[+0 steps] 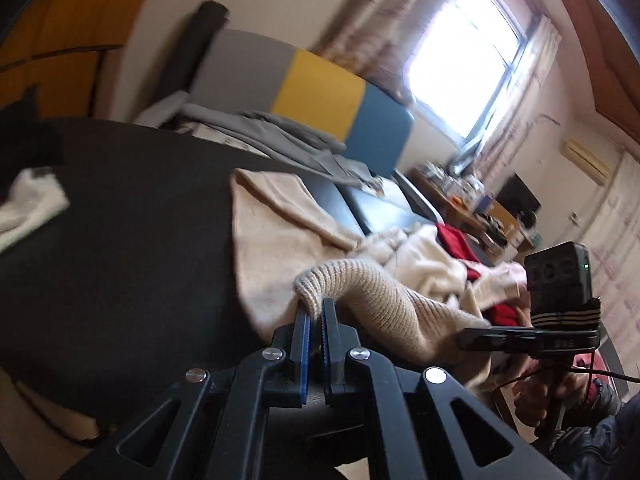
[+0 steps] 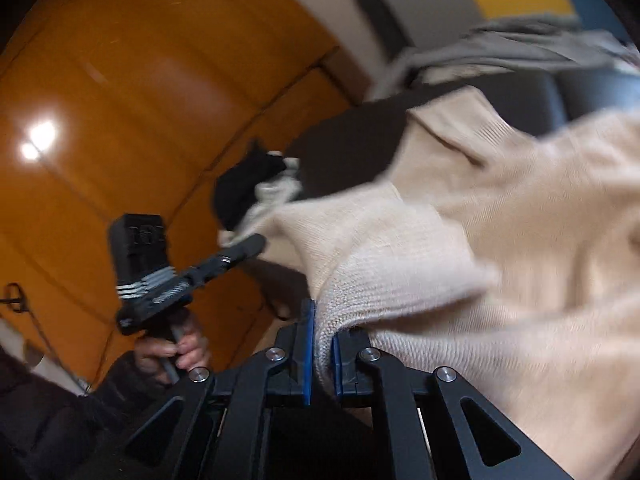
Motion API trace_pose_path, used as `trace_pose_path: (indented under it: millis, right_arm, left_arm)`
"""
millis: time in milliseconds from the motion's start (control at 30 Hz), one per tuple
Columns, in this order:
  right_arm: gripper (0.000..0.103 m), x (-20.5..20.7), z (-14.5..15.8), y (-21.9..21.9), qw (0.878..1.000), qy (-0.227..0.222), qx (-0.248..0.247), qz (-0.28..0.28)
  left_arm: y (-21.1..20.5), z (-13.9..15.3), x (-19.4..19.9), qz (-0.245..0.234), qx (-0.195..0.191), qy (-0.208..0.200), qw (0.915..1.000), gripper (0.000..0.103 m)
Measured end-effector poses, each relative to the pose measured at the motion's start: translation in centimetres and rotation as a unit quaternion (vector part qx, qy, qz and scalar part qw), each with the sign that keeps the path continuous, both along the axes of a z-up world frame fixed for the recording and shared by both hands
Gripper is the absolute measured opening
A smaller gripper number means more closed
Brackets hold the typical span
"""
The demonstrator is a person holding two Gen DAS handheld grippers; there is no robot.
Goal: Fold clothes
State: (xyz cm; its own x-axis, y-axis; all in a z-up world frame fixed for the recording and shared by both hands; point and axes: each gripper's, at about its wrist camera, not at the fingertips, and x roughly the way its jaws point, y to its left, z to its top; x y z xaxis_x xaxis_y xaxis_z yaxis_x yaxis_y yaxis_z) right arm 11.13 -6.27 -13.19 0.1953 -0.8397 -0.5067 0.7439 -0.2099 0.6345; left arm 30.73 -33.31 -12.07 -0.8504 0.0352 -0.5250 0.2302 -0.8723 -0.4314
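Note:
A cream knit sweater hangs between both grippers above a dark surface. In the left wrist view my left gripper is shut on its ribbed hem. The right gripper shows at the right, its tip tucked against the knit. In the right wrist view my right gripper is shut on another ribbed edge of the sweater. The left gripper appears to the left, held by a hand, its tip at the sweater's far corner. Both views are blurred.
A black and white garment lies at the dark surface's far side. Grey clothing and a red garment lie farther back. An orange wooden panel stands behind, and a cluttered desk is under the window.

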Motion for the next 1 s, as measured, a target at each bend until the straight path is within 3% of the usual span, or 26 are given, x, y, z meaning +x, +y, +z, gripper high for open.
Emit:
trace_pose_path:
  millis: [167, 267, 333, 433, 600, 767, 1000]
  right_arm:
    - [0.008, 0.1, 5.4, 1.6, 0.996, 0.005, -0.083, 0.006]
    - [0.008, 0.5, 9.2, 4.3, 0.989, 0.008, -0.149, 0.004]
    - [0.008, 0.5, 11.3, 5.9, 0.983, 0.016, -0.182, 0.001]
    - [0.008, 0.3, 13.6, 7.6, 0.979, 0.042, -0.200, -0.016]
    - [0.008, -1.3, 14.7, 10.2, 0.977, 0.076, -0.182, -0.083]
    - [0.007, -4.5, 14.8, 12.7, 0.973, 0.103, -0.137, -0.156]
    - [0.007, -10.2, 15.6, 12.9, 0.961, 0.132, -0.097, -0.225]
  left_arm:
    - [0.1, 4.7, 3.5, 0.011, -0.005, 0.065, 0.9978, 0.003]
    - [0.9, 9.0, 4.7, 0.000, -0.012, 0.133, 0.9910, 0.003]
    - [1.8, 11.3, 4.4, -0.018, -0.033, 0.156, 0.9870, 0.003]
    - [2.6, 13.0, 1.9, -0.032, -0.072, 0.136, 0.9877, 0.003]
    - [4.1, 12.3, -4.1, -0.020, -0.139, 0.061, 0.9882, 0.004]
    - [5.5, 10.6, -10.3, -0.020, -0.140, 0.015, 0.9898, 0.004]
    - [5.8, 10.8, -16.8, -0.008, -0.146, -0.019, 0.9891, 0.004]
